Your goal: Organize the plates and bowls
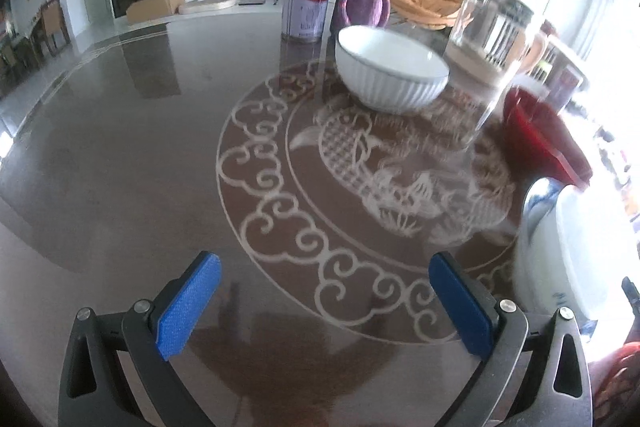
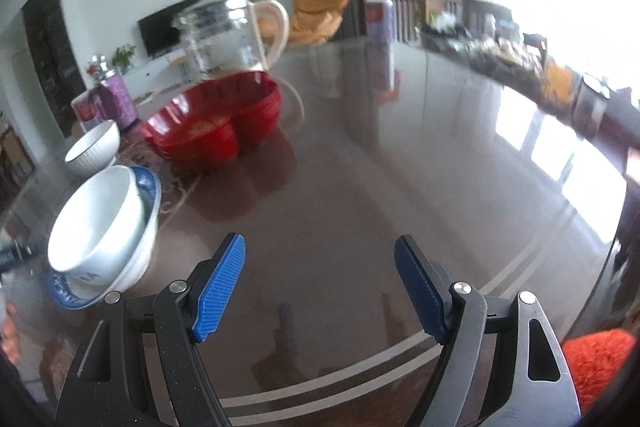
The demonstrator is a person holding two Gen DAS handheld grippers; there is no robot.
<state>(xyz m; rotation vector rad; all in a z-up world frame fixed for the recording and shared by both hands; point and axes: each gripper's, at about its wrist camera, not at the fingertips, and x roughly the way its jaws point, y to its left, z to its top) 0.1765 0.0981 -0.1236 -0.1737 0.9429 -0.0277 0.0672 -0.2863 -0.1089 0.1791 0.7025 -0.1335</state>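
Both the left gripper (image 1: 324, 307) and right gripper (image 2: 320, 287) gape wide and empty; the ribbed white bowl (image 1: 390, 75) lies ahead of the left, nearer it

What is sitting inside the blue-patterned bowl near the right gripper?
A plain white bowl is nested in the blue-patterned bowl, tilted rather than level. A blue-patterned plate lies beneath. The nested bowl hides the outer bowl's bottom.

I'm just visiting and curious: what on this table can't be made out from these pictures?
- Bowl stack, left view: cut off by the right edge.
- Red dishes, right view: count unclear, nested and blurred.
- Tin, left view: label too blurred to read.
- Clutter, right view: washed out by window glare.
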